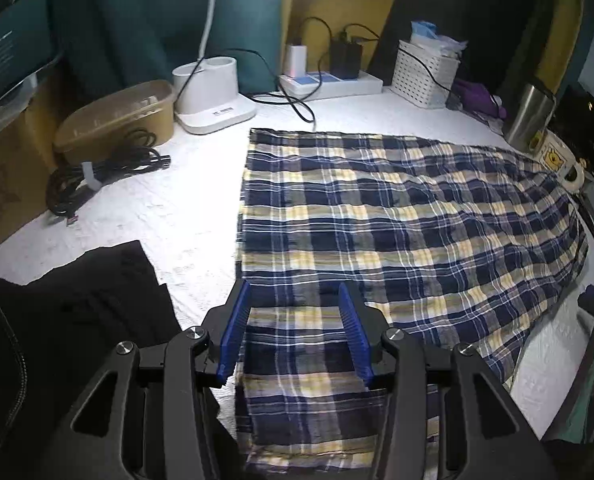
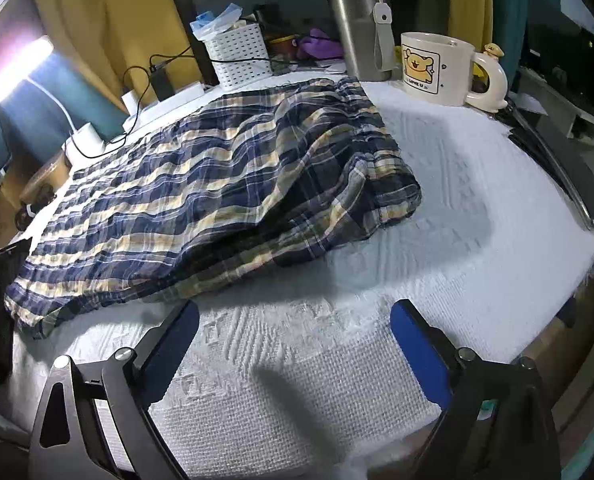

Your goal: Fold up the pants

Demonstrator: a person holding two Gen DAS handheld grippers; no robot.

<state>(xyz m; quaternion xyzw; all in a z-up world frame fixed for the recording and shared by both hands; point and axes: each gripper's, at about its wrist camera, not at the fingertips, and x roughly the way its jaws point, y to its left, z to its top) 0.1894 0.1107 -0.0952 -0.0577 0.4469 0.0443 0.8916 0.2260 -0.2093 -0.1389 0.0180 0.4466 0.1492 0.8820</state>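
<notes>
The blue, yellow and white plaid pants (image 1: 397, 216) lie spread on the white textured table cover (image 1: 169, 208), one leg end hanging over the near edge. My left gripper (image 1: 295, 300) is open just above that near leg, its blue fingers (image 1: 237, 328) standing on either side of the cloth, not closed on it. In the right wrist view the pants (image 2: 217, 184) lie folded over themselves with the waistband at the right. My right gripper (image 2: 295, 320) is open and empty above bare cover, just in front of the pants' near edge.
A black garment (image 1: 85, 300) lies at the left front. A coiled black cable (image 1: 97, 176), brown box (image 1: 117, 116), white lamp base (image 1: 213, 96), power strip (image 1: 329, 82) and white basket (image 1: 425, 74) line the back. A steel tumbler (image 2: 357, 28) and bear mug (image 2: 441, 68) stand at the far right.
</notes>
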